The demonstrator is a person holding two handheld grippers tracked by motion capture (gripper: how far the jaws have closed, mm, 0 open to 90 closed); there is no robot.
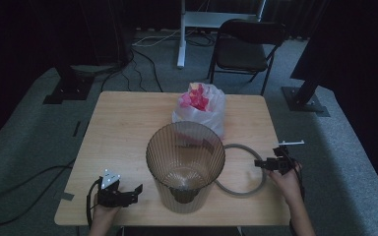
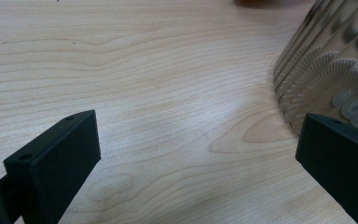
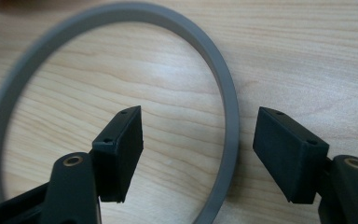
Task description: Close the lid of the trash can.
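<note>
The grey ring (image 3: 223,100) lies flat on the worktop (image 1: 123,118), just right of the ribbed bin (image 1: 185,164), with its left arc tucked against or behind the bin's base; whether the two touch cannot be told from above. In the right gripper view the ring's band curves up between the two black jaws: one jaw stands inside the hoop, the other outside it, so the band runs roughly lengthwise through the gap. That straddle is what the coming move turns on, as closing across the band would pinch it on its thin section. For now the right gripper (image 3: 198,140) is spread, with bare wood showing on both sides of the band and neither pad pressing it.

In the high view the right gripper (image 1: 270,162) sits at the ring's right edge, pointed left toward the bin, with the person's right hand (image 1: 288,179) behind it and the forearm coming up from the bottom right corner. This hand is plainly the nearer one to the ring.

The left gripper (image 1: 135,189) rests low near the front left of the worktop, aimed right at the bin's foot. Its jaws are wide apart with nothing between them but wood grain; in the left gripper view the bin's ribbed wall (image 2: 326,70) rises just beyond the right-hand jaw.

Behind the bin a white bag (image 1: 202,105) with pink contents sits toward the far edge.
</note>
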